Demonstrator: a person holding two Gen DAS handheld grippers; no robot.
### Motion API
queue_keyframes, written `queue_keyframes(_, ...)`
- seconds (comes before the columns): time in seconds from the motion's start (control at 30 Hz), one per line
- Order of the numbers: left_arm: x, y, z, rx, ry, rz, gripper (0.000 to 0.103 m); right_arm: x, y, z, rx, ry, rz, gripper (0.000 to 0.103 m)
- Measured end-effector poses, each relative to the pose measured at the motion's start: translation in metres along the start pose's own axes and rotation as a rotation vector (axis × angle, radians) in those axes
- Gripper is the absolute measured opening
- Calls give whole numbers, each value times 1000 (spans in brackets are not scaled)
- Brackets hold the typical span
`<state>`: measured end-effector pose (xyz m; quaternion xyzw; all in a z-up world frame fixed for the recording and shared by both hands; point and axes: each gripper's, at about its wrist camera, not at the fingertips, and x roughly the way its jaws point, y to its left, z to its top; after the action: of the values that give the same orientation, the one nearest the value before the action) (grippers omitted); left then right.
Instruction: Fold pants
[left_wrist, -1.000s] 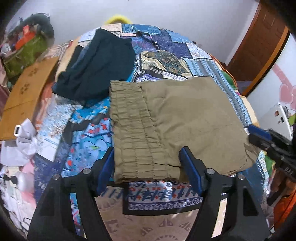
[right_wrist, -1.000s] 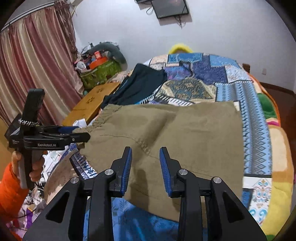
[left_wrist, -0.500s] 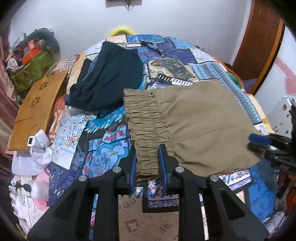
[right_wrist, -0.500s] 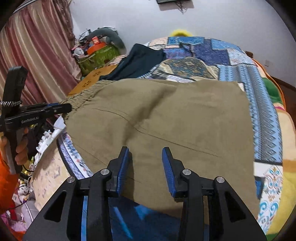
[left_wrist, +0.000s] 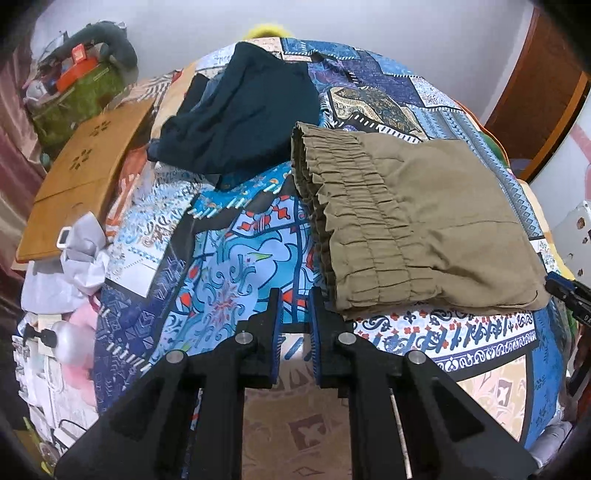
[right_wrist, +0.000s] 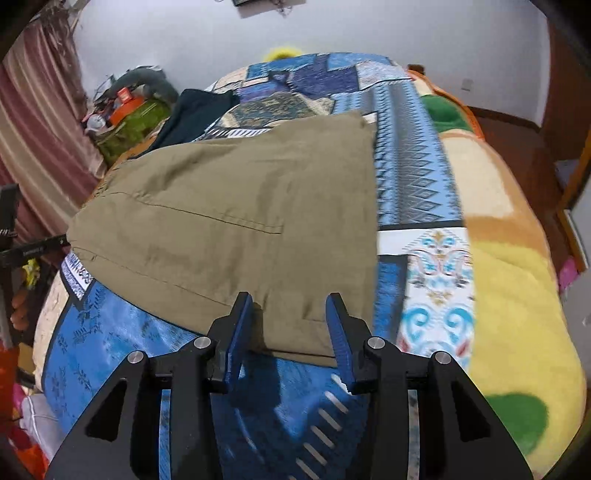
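Folded olive-khaki cotton pants (left_wrist: 424, 225), ruched elastic waistband w/ gathered ridges, lie flat on bed's blue patchwork-print quilt (left_wrist: 229, 280). Left tongs (left_wrist: 295, 321) narrowly apart, nothing between, just beside waistband corner. Right tongs (right_wrist: 291, 325) wide apart, straddling pants' near hem edge, not clamped. Dark navy crumpled garment (left_wrist: 243, 110) beyond waistband. Wooden lap tray (left_wrist: 85, 177) at bed's left edge.

Both wrist views low, near bed edge; share pants (left_wrist: 424, 221).
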<state>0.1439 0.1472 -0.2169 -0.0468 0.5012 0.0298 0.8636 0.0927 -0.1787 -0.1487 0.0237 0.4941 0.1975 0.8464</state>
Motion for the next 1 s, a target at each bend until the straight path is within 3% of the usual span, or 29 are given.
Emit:
queue_keyframes(0.13, -17, 2, 11, 7, -40, 25, 16, -12, -1, 3, -2, -9, -17, 39)
queue_keyframes(0.2, -27, 2, 20, 15, -73, 42, 28, -20, -1, 8, -8, -31, -23, 39)
queue_keyframes(0.27, -36, 2, 29, 19, -105, 51, 51, -28, -3, 16, -5, -64, -22, 39)
queue_keyframes(0.37, -46, 0, 46, 17, -154, 55, 73, -37, -6, 31, -2, -116, -17, 41)
queue_keyframes(0.7, -23, -16, 106, 37, -158, 16, 83, -29, -20, 93, -14, -212, -24, 45)
queue_keyframes(1.0, 33, -19, 136, 51, -54, -2, 84, 29, -38, 143, -47, -152, -39, 46)
